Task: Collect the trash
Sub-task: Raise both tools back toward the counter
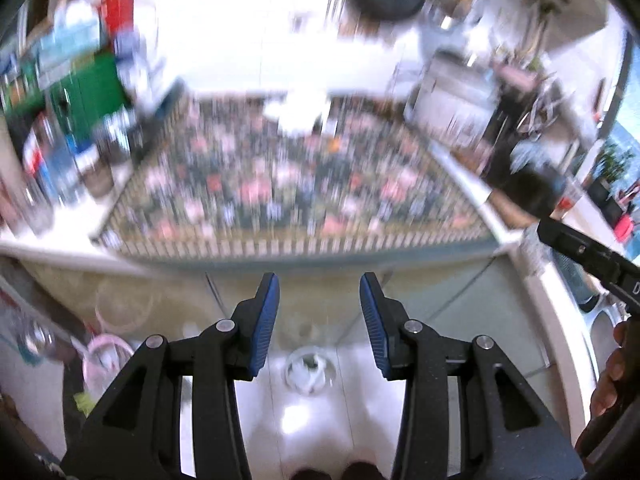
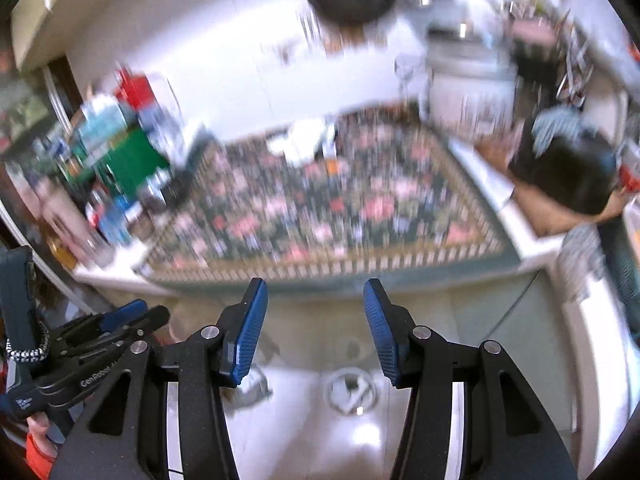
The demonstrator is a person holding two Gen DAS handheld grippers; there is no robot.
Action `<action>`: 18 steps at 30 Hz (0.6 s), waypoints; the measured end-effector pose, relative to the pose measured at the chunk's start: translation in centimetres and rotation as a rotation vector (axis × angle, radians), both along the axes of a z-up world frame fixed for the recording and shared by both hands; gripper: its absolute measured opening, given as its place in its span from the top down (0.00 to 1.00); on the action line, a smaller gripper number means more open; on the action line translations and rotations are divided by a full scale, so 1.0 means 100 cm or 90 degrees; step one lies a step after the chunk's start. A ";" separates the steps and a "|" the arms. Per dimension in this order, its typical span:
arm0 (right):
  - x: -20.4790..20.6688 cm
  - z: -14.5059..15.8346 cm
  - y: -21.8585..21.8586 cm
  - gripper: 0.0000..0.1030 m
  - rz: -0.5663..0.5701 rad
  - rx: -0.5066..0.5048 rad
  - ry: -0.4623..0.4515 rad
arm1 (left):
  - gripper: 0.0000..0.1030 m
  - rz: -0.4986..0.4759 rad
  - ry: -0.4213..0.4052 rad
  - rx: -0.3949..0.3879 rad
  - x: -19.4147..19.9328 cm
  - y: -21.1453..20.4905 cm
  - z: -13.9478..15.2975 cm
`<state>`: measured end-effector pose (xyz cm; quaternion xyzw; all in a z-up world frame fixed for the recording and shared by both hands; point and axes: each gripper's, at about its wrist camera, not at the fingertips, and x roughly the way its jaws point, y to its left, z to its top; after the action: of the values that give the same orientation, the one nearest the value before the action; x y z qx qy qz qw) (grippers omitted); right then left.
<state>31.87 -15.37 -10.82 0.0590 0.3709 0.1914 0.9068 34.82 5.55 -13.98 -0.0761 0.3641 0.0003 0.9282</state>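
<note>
Across mid-frame, blurred, lies a floral cloth (image 1: 288,188) with what may be crumpled white trash (image 1: 298,114) at its far edge. Left gripper (image 1: 319,308) and right gripper (image 2: 315,316) hang lower down, jaws apart, empty.

Motion blur smears the floral cloth (image 1: 280,184) and clutter (image 1: 76,120).

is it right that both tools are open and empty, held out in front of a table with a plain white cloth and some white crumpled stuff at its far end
Not quite. The cloth is not plain white: it is dark with a pink and red flower pattern, clear in the right wrist view. The rest holds: the left tool and right tool are open and empty, and the white crumpled stuff lies at the far end.
</note>
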 end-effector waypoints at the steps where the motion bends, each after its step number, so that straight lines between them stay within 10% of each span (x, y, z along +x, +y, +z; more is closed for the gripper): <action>1: 0.001 0.009 0.006 0.55 -0.004 0.001 -0.015 | 0.59 -0.002 -0.022 0.005 -0.006 0.003 0.018; 10: -0.040 0.095 0.008 0.54 -0.057 -0.008 -0.184 | 0.35 -0.015 -0.183 0.027 -0.052 0.010 0.110; 18: -0.047 0.115 0.011 0.18 -0.097 -0.008 -0.255 | 0.03 -0.005 -0.241 0.050 -0.057 0.012 0.133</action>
<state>27.21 -14.27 0.65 0.0419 0.1792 0.1278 0.9746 29.12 6.79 -0.63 -0.0375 0.1831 -0.0033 0.9824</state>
